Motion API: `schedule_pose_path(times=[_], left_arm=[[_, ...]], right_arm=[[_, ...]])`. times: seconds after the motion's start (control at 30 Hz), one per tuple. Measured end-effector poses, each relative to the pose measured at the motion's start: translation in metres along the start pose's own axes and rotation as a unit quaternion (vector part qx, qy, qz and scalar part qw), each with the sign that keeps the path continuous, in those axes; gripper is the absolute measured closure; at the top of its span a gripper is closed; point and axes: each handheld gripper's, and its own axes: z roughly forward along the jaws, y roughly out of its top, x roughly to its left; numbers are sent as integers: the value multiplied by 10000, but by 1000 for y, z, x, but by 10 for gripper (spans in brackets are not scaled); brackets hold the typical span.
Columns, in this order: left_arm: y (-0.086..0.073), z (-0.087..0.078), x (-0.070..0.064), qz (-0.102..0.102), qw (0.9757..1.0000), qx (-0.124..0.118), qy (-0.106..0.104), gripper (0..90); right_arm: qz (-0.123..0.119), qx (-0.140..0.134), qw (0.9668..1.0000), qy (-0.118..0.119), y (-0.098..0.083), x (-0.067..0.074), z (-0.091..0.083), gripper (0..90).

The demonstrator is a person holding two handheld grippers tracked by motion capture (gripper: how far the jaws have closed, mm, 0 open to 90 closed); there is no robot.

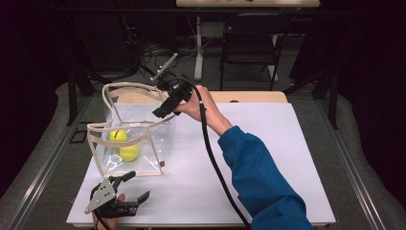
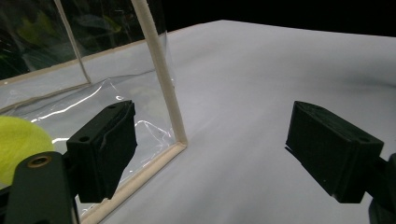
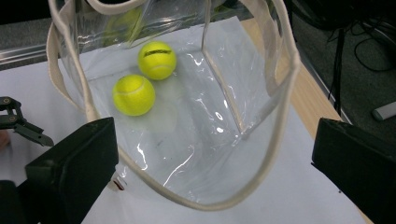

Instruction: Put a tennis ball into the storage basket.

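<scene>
I am holding my right gripper (image 1: 165, 108) above the far rim of the clear plastic tote bag (image 1: 143, 132), its jaws spread wide with nothing between them. My left gripper (image 1: 127, 187) is waiting at the near left corner of the white table (image 1: 268, 158), jaws likewise spread and empty, just beside the bag's near bottom corner (image 2: 180, 144).

The bag is standing near the table's left edge, toward the far side, mouth open upward and tipped slightly toward my right gripper. Its long axis is running roughly from the near left to the far edge, with the cream trim (image 3: 275, 116) outlining the opening. Two yellow tennis balls (image 3: 134, 94) are lying on its floor, close together but not touching, in the end nearer the left edge.

I judge the loading as done for these two balls, since both are sitting inside and both claws are free. I am seeing no further ball on the table, so closing or moving the bag may be what is left.
</scene>
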Motion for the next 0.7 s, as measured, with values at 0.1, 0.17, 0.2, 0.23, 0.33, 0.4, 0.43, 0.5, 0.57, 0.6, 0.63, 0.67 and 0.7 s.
schedule_pose_path(times=[0.1, 0.17, 0.2, 0.23, 0.33, 0.4, 0.43, 0.5, 0.57, 0.6, 0.63, 0.67, 0.7], left_arm=[[0, 1, 0, 0, 10000, -8, -7, 157], [0, 2, 0, -5, 10000, 0, -5, 158], [0, 1, 0, 3, 10000, 5, -5, 157], [0, 1, 0, 0, 10000, 2, 0, 158], [0, 0, 0, -15, 10000, 6, 18, 158], [0, 0, 0, 1, 10000, 9, 26, 157], [0, 0, 0, -2, 10000, 11, 41, 158], [0, 0, 0, -8, 10000, 10, 42, 157], [0, 0, 0, -10, 10000, 12, 40, 158], [-1, 0, 0, -11, 10000, 11, 16, 158], [0, 0, 0, 3, 10000, 16, 3, 158], [0, 0, -1, 4, 10000, 6, 9, 157], [0, 0, 0, 33, 10000, 11, -12, 157]], right_arm=[[50, -108, 9999, -6, -7, -4, -10, 0], [76, -132, 9999, 3, -11, -5, -15, 0], [81, -144, 9999, -10, -13, -6, -17, 0], [70, -137, 9999, -24, -15, -6, -19, 0], [54, -141, 9999, -52, -21, -7, -24, 0], [42, -134, 9999, -53, -24, -6, -26, 0], [30, -128, 9999, -57, -25, -6, -27, 0], [-1, -120, 9999, -53, -28, -4, -29, 0], [-10, -92, 9999, -62, -33, -3, -30, 0], [-15, -88, 9999, -60, -35, -2, -30, 0], [-16, -77, 10000, -52, -37, -1, -31, 0], [-21, -84, 9999, -60, -40, -1, -32, 0], [-2, -102, 9999, -64, -42, 0, -33, 0]])
